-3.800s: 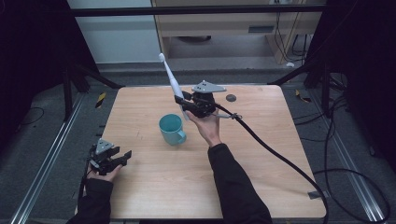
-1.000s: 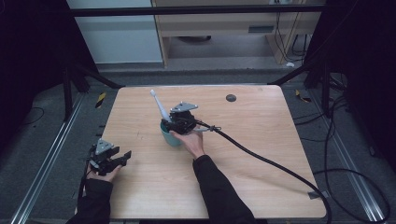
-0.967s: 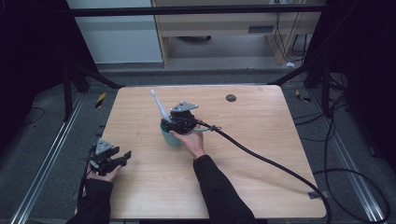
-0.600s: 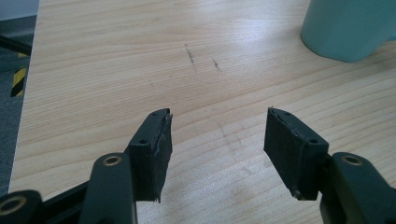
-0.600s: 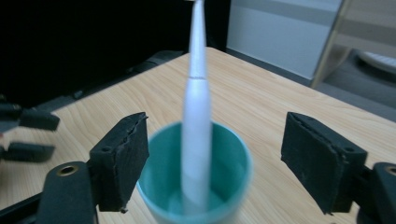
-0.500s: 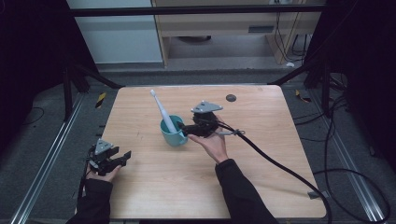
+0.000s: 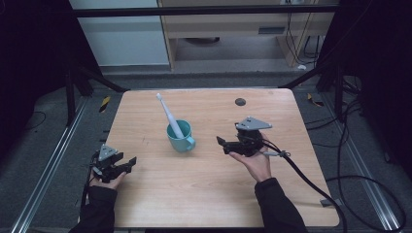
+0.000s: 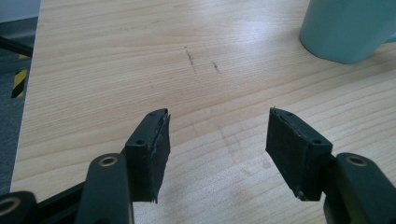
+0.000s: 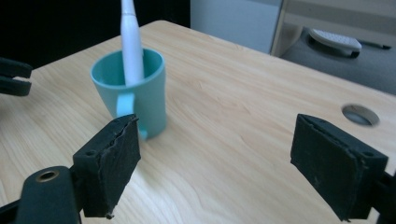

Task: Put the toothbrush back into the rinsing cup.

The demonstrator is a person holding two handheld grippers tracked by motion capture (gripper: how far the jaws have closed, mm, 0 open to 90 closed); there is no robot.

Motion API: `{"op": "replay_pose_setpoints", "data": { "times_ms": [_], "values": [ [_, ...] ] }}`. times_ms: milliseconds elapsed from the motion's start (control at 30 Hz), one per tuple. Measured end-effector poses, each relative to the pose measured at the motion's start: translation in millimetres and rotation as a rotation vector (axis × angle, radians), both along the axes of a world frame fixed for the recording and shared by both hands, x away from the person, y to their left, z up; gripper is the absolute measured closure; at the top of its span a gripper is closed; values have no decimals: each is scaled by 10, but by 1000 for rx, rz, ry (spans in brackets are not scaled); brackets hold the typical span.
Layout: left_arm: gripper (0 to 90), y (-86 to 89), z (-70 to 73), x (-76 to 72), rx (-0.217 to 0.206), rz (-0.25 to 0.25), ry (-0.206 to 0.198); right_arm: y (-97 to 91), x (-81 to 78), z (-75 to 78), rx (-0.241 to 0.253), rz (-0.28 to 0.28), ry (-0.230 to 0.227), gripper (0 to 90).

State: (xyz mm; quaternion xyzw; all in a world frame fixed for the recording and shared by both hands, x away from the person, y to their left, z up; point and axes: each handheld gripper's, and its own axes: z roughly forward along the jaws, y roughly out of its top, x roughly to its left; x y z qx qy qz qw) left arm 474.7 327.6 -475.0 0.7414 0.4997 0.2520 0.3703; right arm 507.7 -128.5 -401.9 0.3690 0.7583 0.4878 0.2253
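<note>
The table (image 8: 116, 56) was pale wood with a fine grain and a matt finish, faintly scuffed ahead of the left claw (image 8: 217, 140). The teal mug (image 9: 133, 91) looked smooth and satiny. The right claw (image 9: 215, 163) bore rough-edged, matt black pads (image 9: 334, 161).

1 teal mug (image 7: 180, 137), 1 white toothbrush (image 7: 169, 115), 2 claws: L (image 7: 127, 164), R (image 7: 222, 144)

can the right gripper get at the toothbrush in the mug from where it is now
Probably yes. The right gripper is open and points at the teal mug across bare table. The white toothbrush leans out above the rim, with nothing between.
</note>
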Motion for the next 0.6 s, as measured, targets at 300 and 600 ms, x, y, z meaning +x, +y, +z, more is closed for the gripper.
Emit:
{"op": "replay_pose_setpoints", "data": {
  "times_ms": [300,600],
  "values": [
    [381,-3,1,-4,0,-2,-2,-471,-155,-188,-7,-66,56,153],
    [366,-10,1,-7,-3,-5,-3,-794,-283,-412,-40,-138,118,138]
  ]
}}
